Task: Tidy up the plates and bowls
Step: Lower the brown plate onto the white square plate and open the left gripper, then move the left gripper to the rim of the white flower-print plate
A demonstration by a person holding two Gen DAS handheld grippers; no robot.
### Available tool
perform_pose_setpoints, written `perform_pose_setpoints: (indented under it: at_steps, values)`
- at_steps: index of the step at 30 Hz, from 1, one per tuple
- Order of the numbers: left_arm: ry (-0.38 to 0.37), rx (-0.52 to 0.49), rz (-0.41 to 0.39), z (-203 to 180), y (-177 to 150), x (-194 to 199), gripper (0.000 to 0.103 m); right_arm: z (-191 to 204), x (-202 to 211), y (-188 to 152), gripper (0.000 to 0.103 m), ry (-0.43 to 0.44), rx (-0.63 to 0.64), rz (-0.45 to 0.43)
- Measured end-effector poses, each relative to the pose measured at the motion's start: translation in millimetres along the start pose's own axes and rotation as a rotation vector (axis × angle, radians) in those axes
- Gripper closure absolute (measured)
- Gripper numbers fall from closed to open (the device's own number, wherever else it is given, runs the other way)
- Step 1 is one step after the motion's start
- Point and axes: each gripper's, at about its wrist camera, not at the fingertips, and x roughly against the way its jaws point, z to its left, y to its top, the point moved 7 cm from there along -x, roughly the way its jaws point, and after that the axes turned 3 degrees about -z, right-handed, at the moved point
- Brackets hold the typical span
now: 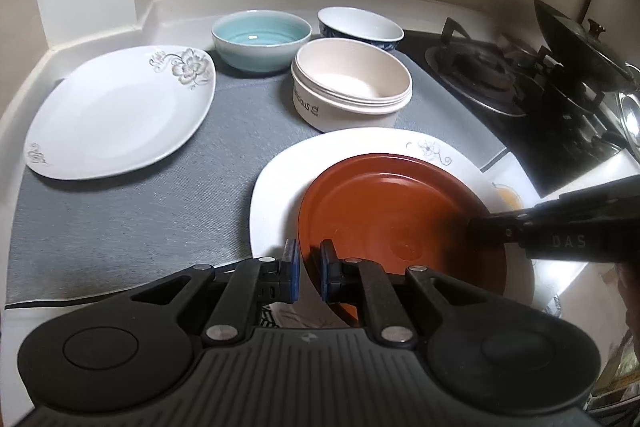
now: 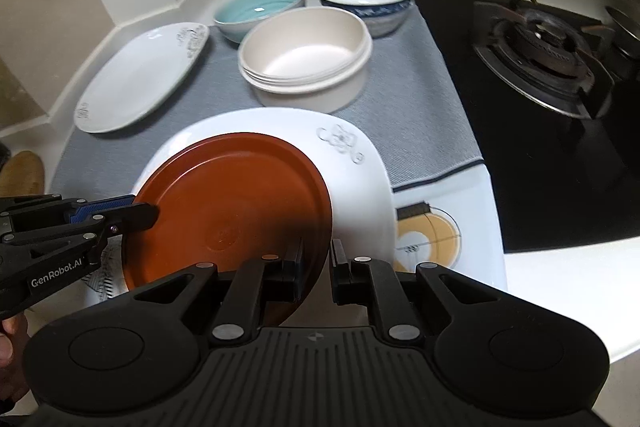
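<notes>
A red-brown round plate (image 1: 400, 211) (image 2: 232, 195) hangs slightly tilted over a white square plate with a flower print (image 1: 280, 187) (image 2: 360, 179); whether the two touch I cannot tell. My left gripper (image 1: 309, 255) is shut on its left rim, and it shows in the right wrist view as the left gripper (image 2: 140, 211). On the opposite rim my right gripper (image 2: 318, 255) is shut too, seen from the other side as the right gripper (image 1: 480, 227). A second white flowered plate (image 1: 116, 115) (image 2: 140, 79) lies to the far left.
Behind the plates on a grey mat (image 1: 140, 211) stand a teal bowl (image 1: 260, 39), a blue-and-white bowl (image 1: 360, 25) and stacked cream bowls (image 1: 352, 83). A black gas stove (image 1: 480, 75) with a pan (image 1: 576, 47) borders the right. The wall corner closes the back left.
</notes>
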Motion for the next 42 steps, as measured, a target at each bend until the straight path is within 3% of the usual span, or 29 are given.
perform_pose_setpoints:
  at_steps: [12,26,32,42]
  values:
    - [-0.008,0.011,0.021,1,-1,-9,0.081,1,-7,-5,0.086,-0.032,0.005,0.023]
    - [0.005,0.067,-0.047,19,-5,23,0.081,6,-9,-7,0.085,-0.061,0.052,0.019]
    - [0.088,0.237,-0.114,69,4,39,0.083,7,-5,-5,0.085,-0.087,0.034,0.005]
    - [0.196,0.642,-0.170,181,20,28,0.079,10,5,-2,0.085,-0.081,0.011,-0.023]
